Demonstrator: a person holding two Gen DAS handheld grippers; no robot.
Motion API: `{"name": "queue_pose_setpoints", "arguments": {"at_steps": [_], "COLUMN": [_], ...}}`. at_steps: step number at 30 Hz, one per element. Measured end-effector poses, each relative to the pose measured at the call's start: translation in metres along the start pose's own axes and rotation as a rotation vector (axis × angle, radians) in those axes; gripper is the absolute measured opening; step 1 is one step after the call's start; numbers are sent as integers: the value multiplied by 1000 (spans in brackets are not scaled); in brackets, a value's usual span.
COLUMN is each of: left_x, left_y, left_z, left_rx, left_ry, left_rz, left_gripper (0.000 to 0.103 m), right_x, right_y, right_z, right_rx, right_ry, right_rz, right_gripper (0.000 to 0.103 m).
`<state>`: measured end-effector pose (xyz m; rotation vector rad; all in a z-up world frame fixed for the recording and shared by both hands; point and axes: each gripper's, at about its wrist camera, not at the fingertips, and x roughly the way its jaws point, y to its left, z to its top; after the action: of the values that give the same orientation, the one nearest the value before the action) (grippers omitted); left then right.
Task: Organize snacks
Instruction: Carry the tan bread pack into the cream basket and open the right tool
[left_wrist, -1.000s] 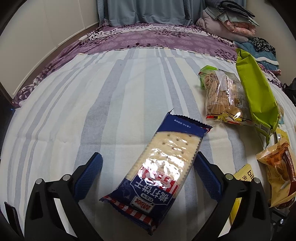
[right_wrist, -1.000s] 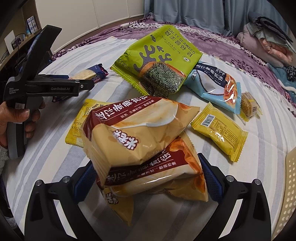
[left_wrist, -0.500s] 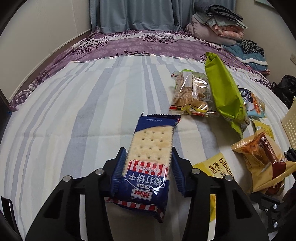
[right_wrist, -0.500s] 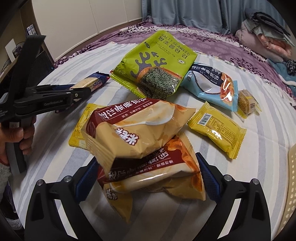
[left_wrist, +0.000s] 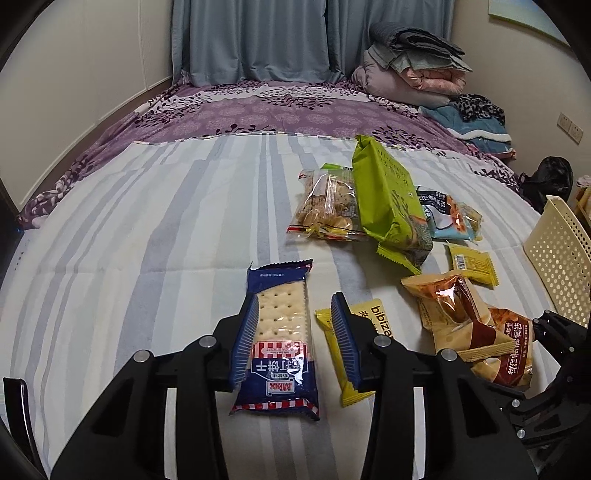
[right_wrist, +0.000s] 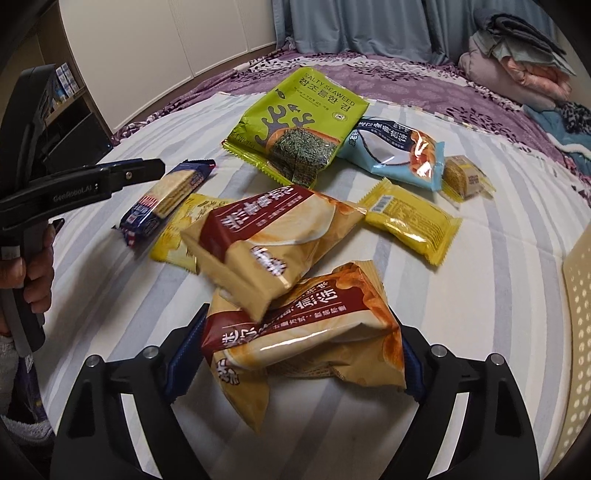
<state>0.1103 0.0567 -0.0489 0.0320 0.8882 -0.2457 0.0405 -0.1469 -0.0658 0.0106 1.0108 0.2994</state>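
Note:
My left gripper (left_wrist: 295, 332) is shut on a blue soda-cracker pack (left_wrist: 280, 339) and holds it off the striped bed; the pack also shows in the right wrist view (right_wrist: 166, 195). My right gripper (right_wrist: 295, 350) is shut on a tan and maroon snack bag (right_wrist: 306, 328), lifted slightly. A second matching bag (right_wrist: 269, 240) slides off the top of it. The two bags also show in the left wrist view (left_wrist: 472, 325).
On the bed lie a green seaweed bag (right_wrist: 295, 125), a light-blue bag (right_wrist: 399, 155), a yellow packet (right_wrist: 410, 221), a small wafer pack (right_wrist: 465, 177), a yellow strip pack (left_wrist: 347, 362) and a clear cookie bag (left_wrist: 328, 206). A cream perforated basket (left_wrist: 557, 254) stands at the right.
My left gripper closed on the cracker pack and lifted it. My right gripper closed on the lower tan bag and raised it; the upper bag tipped away.

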Motion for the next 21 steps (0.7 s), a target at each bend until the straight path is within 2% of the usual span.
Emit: {"name": "queue_pose_setpoints", "arguments": {"at_steps": [2, 4, 5, 6, 7, 12, 17, 21], "left_x": [2, 10, 15, 18, 24, 45, 48, 36], "left_y": [-2, -3, -3, -3, -2, 7, 16, 17], "left_z": [-1, -2, -4, -6, -7, -10, -11, -13], "left_rx": [2, 9, 9, 12, 17, 4, -11, -34], "left_ry": [8, 36, 46, 50, 57, 96, 92, 77], "left_rz": [2, 5, 11, 22, 45, 76, 88, 68], "left_gripper": [42, 47, 60, 69, 69, 68, 45, 45], "right_x": [-7, -12, -16, -18, -20, -26, -31, -39], "right_y": [0, -2, -3, -4, -5, -10, -12, -11], "right_z": [-6, -11, -13, -14, -16, -22, -26, -27], "right_rx": [1, 11, 17, 22, 28, 45, 52, 51], "right_ry": [-5, -9, -13, -16, -19, -25, -29, -48], "right_rz": [-2, 0, 1, 1, 0, 1, 9, 17], "right_gripper": [85, 85, 85, 85, 85, 85, 85, 85]}}
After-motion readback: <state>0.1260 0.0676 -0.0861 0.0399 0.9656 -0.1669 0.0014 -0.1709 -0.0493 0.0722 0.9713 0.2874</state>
